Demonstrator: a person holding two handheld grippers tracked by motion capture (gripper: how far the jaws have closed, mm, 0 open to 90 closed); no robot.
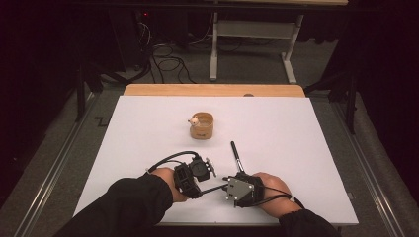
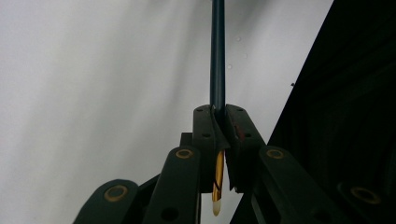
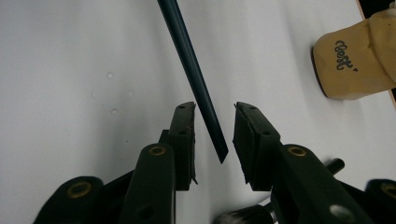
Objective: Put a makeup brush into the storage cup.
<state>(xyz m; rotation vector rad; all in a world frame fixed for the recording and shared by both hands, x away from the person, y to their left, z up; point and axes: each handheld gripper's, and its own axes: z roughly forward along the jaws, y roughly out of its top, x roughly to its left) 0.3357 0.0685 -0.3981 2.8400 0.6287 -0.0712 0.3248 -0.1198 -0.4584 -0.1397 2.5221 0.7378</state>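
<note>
A thin dark blue brush handle [image 2: 217,56] runs straight away from my left gripper [image 2: 218,111], which is shut on it. The brush's gold ferrule and pale tip [image 2: 217,186] hang behind the pads. In the high view the brush [image 1: 213,188] spans the short gap between the two hands near the table's front edge. Its free end [image 3: 212,126] lies between the pads of my right gripper [image 3: 214,122]. That gripper is open, and neither pad touches the handle.
A tan cup [image 1: 201,126], wrapped in paper with writing [image 3: 355,58], stands mid-table with a small pale item in it. A black stick [image 1: 236,155] lies on the white sheet [image 1: 306,163] just beyond the right hand. A wooden table edge [image 1: 212,90] is at the back.
</note>
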